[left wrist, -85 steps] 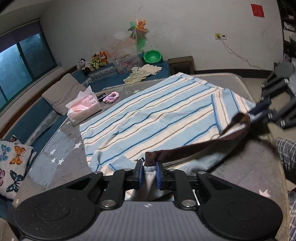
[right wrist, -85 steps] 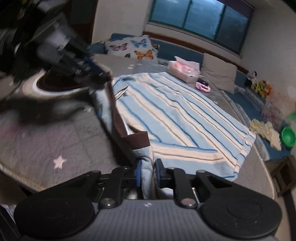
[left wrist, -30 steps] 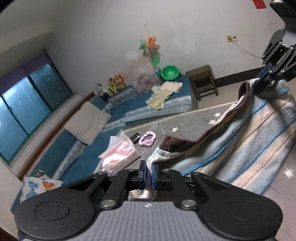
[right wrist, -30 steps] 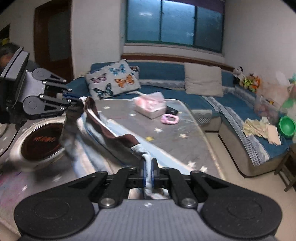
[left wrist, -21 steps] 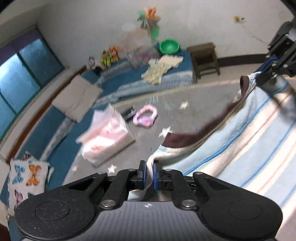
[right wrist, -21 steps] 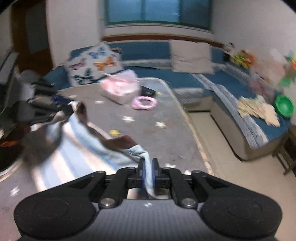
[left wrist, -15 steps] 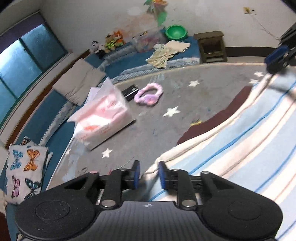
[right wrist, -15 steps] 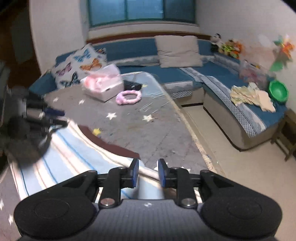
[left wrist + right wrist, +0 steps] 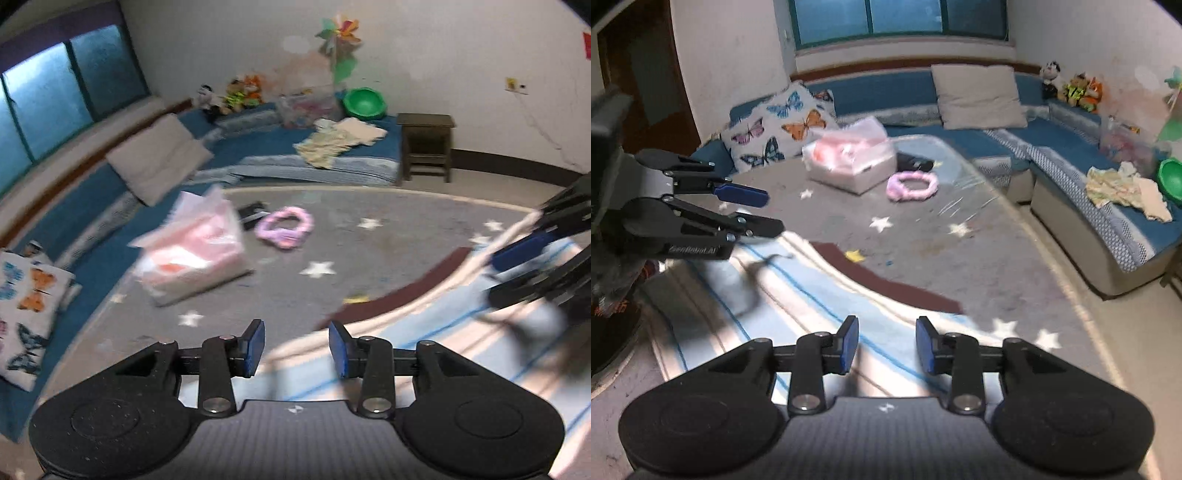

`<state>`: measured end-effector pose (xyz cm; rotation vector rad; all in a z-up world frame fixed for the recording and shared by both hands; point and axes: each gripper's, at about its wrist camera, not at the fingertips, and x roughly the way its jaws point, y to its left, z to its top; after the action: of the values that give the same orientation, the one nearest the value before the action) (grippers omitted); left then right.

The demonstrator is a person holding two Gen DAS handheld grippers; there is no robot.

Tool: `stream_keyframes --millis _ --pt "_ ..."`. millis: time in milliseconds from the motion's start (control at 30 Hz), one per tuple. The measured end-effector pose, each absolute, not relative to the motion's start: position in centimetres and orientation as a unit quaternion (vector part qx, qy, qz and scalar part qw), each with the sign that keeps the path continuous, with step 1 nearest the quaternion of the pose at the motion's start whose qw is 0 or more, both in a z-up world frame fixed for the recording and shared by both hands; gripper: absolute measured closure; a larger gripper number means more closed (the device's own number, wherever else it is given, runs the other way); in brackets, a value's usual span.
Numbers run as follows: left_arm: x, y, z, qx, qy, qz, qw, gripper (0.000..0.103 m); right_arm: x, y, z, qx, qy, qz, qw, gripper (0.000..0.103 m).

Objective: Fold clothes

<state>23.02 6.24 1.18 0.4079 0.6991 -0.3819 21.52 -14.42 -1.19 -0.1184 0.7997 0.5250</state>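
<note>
Both tongs hang released over the striped shirt (image 9: 798,295): the left tongs (image 9: 296,347) and the right tongs (image 9: 887,343) grasp nothing. The shirt lies flat on the grey star mat (image 9: 369,236), its brown hem (image 9: 886,284) at twelve o'clock. It looks doubled over, so further folds probably remain. Only the right view shows the butterfly pillow (image 9: 779,129) well; only the left shows the stool (image 9: 426,144).
</note>
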Motion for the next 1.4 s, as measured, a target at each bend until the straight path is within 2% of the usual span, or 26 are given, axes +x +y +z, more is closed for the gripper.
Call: stream_keyframes --millis 233,400,567,900,1067,1167,1267,1333,1400 --pt "23.2 5.1 -1.7 0.229 0.354 -0.178 0.889 0.061 21.2 -11.7 -2.6 -0.087 0.379 0.255 0.885 0.068" --pt "22.9 6.5 -0.4 0.218 0.342 -0.164 0.899 0.061 21.7 -11.3 -1.8 -0.069 0.360 0.252 0.896 0.066" --pt "21.6 9.8 1.4 0.217 0.339 -0.134 0.906 0.061 22.4 -9.9 -2.9 -0.081 0.376 0.252 0.888 0.062" --pt "13.6 14.6 1.5 0.236 0.362 -0.118 0.894 0.054 17.6 -10.5 -1.3 -0.100 0.375 0.280 0.878 0.048" --pt "10.2 15.6 0.3 0.231 0.381 -0.119 0.888 0.051 14.4 -11.7 -1.8 -0.104 0.377 0.281 0.876 0.043" --pt "8.9 15.5 -0.9 0.262 0.384 -0.109 0.879 0.051 13.0 -12.3 -2.3 -0.102 0.378 0.274 0.878 0.043" --pt "7.8 15.8 -0.7 0.257 0.378 -0.108 0.883 0.052 12.3 -12.8 -2.3 -0.094 0.376 0.269 0.881 0.043" --pt "7.1 16.0 -0.5 0.251 0.375 -0.107 0.886 0.059 11.8 -13.2 -2.3 -0.089 0.375 0.266 0.883 0.043" --pt "6.6 15.6 -0.5 0.252 0.365 -0.109 0.890 0.060 11.3 -13.5 -2.3 -0.084 0.374 0.263 0.885 0.040"
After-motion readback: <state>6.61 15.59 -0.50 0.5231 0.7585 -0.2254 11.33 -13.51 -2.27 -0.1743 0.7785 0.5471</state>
